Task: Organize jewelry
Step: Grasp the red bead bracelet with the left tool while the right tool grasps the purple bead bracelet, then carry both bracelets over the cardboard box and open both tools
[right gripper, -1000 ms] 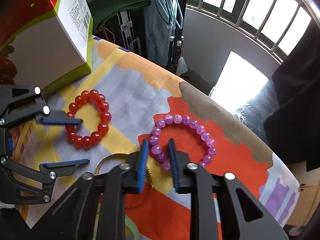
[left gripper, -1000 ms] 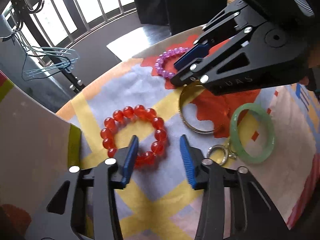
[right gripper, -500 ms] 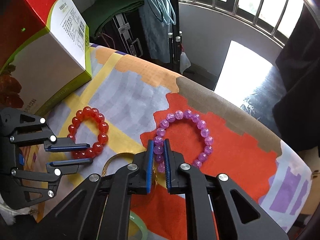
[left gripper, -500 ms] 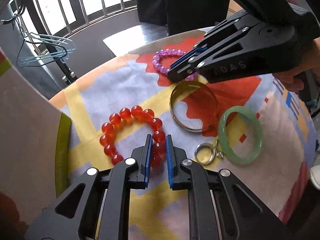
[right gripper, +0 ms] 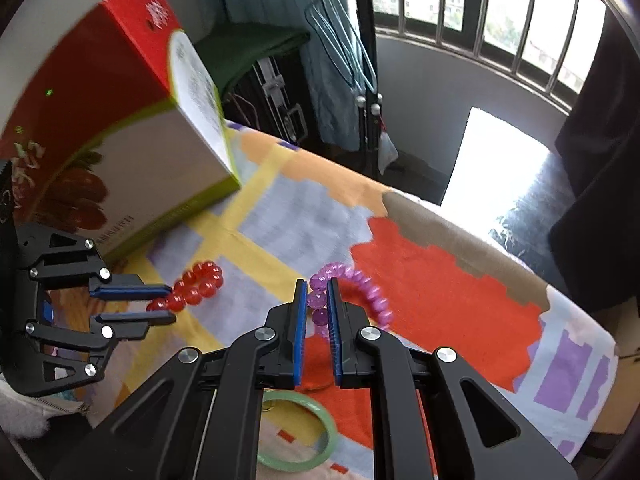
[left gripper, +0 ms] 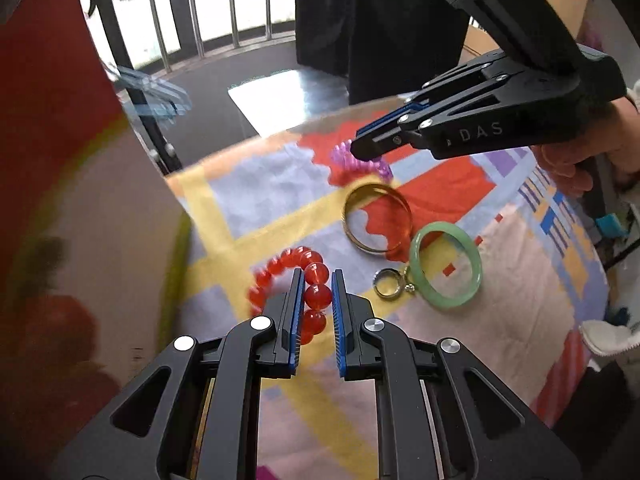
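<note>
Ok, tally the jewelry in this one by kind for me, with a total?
Beaded bracelets: 2, the red bead bracelet and the purple bead bracelet
Bangles: 2, the gold bangle and the green bangle
Rings: 1, the silver ring
Total: 5

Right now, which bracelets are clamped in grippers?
The red beads in the left gripper, the purple beads in the right; gold bangle and green bangle lie free.

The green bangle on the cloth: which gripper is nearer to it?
Left. The left gripper, clamped on the red bead bracelet, is just beside the green bangle. The right gripper holds the purple bracelet beyond the gold bangle.
</note>
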Available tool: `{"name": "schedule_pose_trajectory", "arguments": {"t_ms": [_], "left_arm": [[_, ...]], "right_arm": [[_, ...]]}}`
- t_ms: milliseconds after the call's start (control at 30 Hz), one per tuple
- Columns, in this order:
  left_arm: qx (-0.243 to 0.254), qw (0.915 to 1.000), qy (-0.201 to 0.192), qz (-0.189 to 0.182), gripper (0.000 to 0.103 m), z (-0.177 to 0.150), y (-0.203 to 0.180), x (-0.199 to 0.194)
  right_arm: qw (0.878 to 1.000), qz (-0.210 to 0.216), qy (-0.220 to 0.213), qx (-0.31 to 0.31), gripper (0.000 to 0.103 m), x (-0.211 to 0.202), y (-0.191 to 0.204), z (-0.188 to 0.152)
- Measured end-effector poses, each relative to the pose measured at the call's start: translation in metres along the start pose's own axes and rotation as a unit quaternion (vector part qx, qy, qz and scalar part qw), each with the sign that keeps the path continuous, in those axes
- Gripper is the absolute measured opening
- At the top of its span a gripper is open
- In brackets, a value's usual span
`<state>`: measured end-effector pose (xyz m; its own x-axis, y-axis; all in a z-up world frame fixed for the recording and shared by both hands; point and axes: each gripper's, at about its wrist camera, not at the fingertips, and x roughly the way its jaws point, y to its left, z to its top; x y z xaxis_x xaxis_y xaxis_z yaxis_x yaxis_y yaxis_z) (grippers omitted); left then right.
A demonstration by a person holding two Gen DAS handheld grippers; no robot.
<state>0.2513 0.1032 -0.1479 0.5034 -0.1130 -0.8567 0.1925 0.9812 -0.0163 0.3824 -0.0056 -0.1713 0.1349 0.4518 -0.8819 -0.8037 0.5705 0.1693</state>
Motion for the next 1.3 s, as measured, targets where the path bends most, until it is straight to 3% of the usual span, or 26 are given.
{"name": "schedule_pose_trajectory", "arguments": {"t_ms": [233,400,500,633,800,1100,1300], "left_arm": [[0.009,0.9997,-0.022,0.008,0.012,0.003,0.003,-0.044],[0.013,0.9982,-0.058,0.007,0.012,0.012,0.001,-0.093],[0.009,0.9970,-0.074,0.018,0.012,0.018,0.002,-0.115],[0.011,0.9981,-0.051,0.032,0.012,0.025,0.006,-0.129],[0.017,0.9971,-0.065,0.036,0.012,0.032,0.012,-0.158],[-0.029,0.9926,-0.099,0.064,0.012,0.043,0.045,-0.214],[-0.057,0.9875,-0.115,0.091,0.012,0.038,0.076,-0.235]], "right_arm": [[0.999,0.015,-0.025,-0.021,0.010,-0.026,0.024,0.015],[0.997,0.025,-0.048,-0.059,0.010,-0.048,0.052,0.029],[0.994,0.013,-0.065,-0.084,0.010,-0.063,0.068,0.037],[0.991,0.017,-0.087,-0.096,0.010,-0.083,0.080,0.052],[0.985,0.014,-0.125,-0.115,0.010,-0.117,0.096,0.074],[0.972,0.004,-0.175,-0.160,0.010,-0.161,0.135,0.110],[0.968,0.030,-0.181,-0.171,0.010,-0.161,0.159,0.134]]}}
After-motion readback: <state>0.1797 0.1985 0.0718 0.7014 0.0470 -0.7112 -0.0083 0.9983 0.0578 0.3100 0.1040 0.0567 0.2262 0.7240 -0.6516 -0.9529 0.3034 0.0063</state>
